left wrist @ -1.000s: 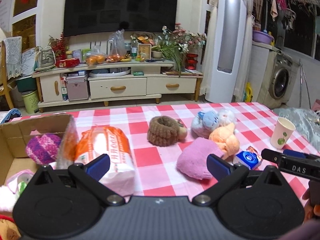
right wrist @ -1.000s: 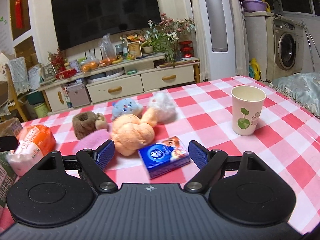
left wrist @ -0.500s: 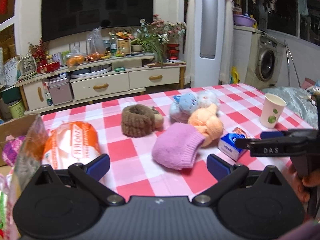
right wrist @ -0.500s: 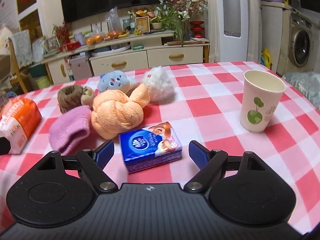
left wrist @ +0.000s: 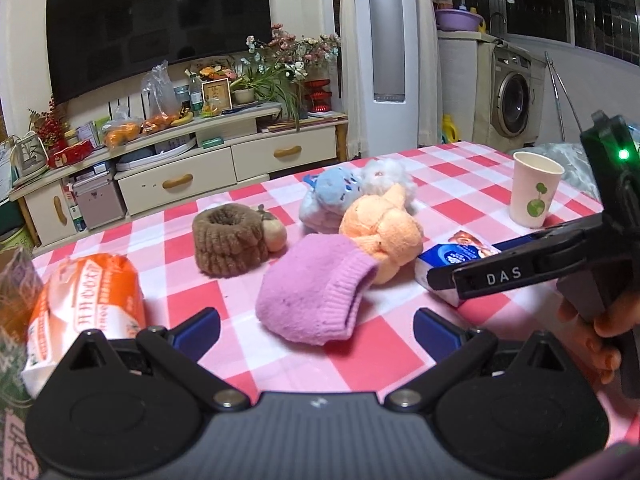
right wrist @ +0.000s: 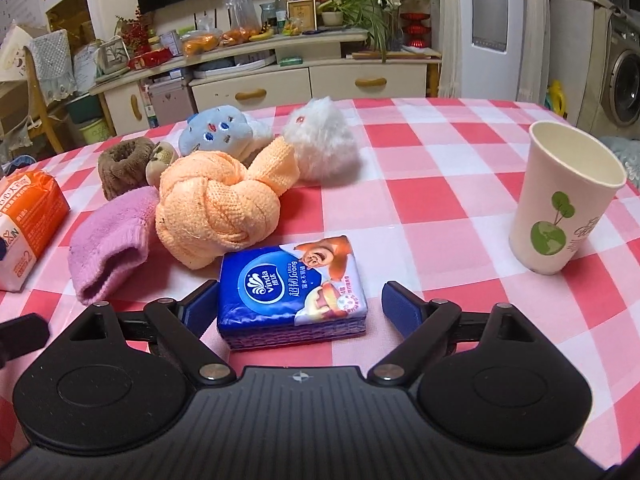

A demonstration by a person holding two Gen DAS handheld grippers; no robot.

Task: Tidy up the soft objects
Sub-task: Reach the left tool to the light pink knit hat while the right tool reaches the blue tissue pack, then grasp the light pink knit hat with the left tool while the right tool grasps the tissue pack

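My left gripper [left wrist: 316, 330] is open, just in front of a pink knitted hat [left wrist: 316, 292] on the checked tablecloth. My right gripper [right wrist: 294, 302] is open, its fingers either side of a blue tissue pack [right wrist: 292, 288], not closed on it; it also shows in the left wrist view [left wrist: 516, 268] at the right. An orange knotted towel [right wrist: 216, 208], a blue plush [right wrist: 218, 132], a white fluffy plush [right wrist: 320, 144] and a brown fuzzy ring [left wrist: 228, 238] lie behind. The pink hat shows at the left in the right wrist view [right wrist: 108, 244].
An orange-and-white soft packet [left wrist: 84, 308] lies at the left, beside a cardboard box edge [left wrist: 16, 280]. A paper cup [right wrist: 560, 200] stands at the right. A TV cabinet [left wrist: 180, 168] and a washing machine [left wrist: 512, 100] are beyond the table.
My left gripper has swung right, from the box to the pink hat. My right gripper has moved forward, so the tissue pack now sits between its fingers.
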